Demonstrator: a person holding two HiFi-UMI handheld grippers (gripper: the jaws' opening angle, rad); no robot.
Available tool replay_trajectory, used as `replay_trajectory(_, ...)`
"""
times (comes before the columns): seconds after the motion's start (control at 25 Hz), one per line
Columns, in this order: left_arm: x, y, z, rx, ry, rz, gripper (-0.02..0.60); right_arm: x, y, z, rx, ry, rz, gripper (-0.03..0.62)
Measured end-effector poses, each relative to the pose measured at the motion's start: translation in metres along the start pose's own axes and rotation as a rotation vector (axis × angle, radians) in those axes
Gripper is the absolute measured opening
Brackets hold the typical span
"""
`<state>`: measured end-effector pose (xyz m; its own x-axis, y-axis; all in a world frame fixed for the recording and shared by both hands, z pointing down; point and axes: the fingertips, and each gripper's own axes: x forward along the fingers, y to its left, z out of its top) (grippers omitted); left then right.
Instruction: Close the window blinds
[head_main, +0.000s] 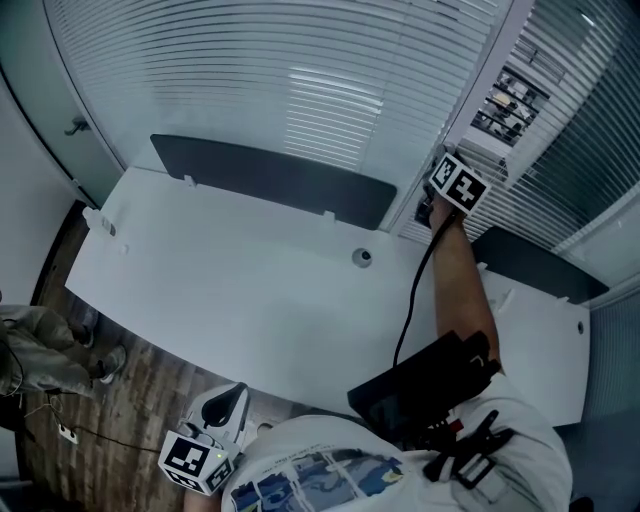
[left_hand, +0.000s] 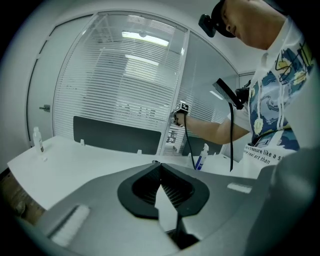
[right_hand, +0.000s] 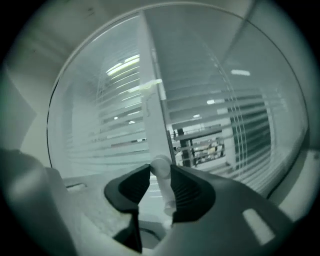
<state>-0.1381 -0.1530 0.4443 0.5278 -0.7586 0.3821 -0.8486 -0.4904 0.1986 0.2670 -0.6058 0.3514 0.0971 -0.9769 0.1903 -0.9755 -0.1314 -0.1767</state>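
White slatted blinds (head_main: 300, 90) hang behind the glass panes beyond the desk; in the pane right of the frame post, the slats (right_hand: 235, 125) stand apart and a room shows through. My right gripper (head_main: 428, 210) is raised at that post, its marker cube towards me. In the right gripper view its jaws (right_hand: 161, 172) are shut on a white blind control knob (right_hand: 160, 165) with a short stem below. My left gripper (head_main: 230, 398) hangs low by my body over the desk's near edge, and its jaws (left_hand: 159, 166) meet at the tips with nothing between them.
A white desk (head_main: 250, 290) with a round cable grommet (head_main: 362, 257) lies between me and the window. Dark screens (head_main: 270, 180) stand along its far edge. A spray bottle (left_hand: 201, 157) and a small bottle (left_hand: 37, 140) stand on it. Another person's legs (head_main: 40, 350) show at the left.
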Motion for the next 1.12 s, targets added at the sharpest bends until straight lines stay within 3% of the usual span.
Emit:
replay_trajectory(0.12, 0.001, -0.002, 0.004, 0.002, 0.000, -0.003, 0.008, -0.001, -0.003, -0.003, 0.369, 0.011, 0.113, 0.129)
replay_trajectory(0.2, 0.002, -0.003, 0.005, 0.001, -0.001, -0.002, 0.008, 0.000, -0.005, -0.003, 0.550, 0.017, 0.162, 0.129)
replay_trajectory(0.32, 0.003, -0.005, 0.003, 0.004, 0.000, -0.008, 0.008, 0.003, -0.010, -0.002, 0.639, 0.041, 0.183, 0.127)
replay_trajectory(0.44, 0.003, -0.006, 0.001, 0.011, -0.002, -0.012, 0.008, 0.002, -0.008, -0.001, 0.512, 0.054, 0.135, 0.124)
replay_trajectory(0.64, -0.001, -0.003, -0.001, 0.003, -0.006, 0.002, 0.008, -0.002, -0.005, 0.001, 0.185, 0.050, 0.018, 0.123)
replay_trajectory(0.92, -0.003, -0.001, -0.002, -0.003, -0.005, 0.002, 0.008, -0.003, -0.001, 0.002, -0.030, 0.047, -0.054, 0.123)
replay_trajectory(1.12, -0.004, 0.000, -0.001, -0.003, -0.007, 0.001, 0.008, -0.002, 0.006, 0.003, -0.317, 0.023, -0.114, 0.123)
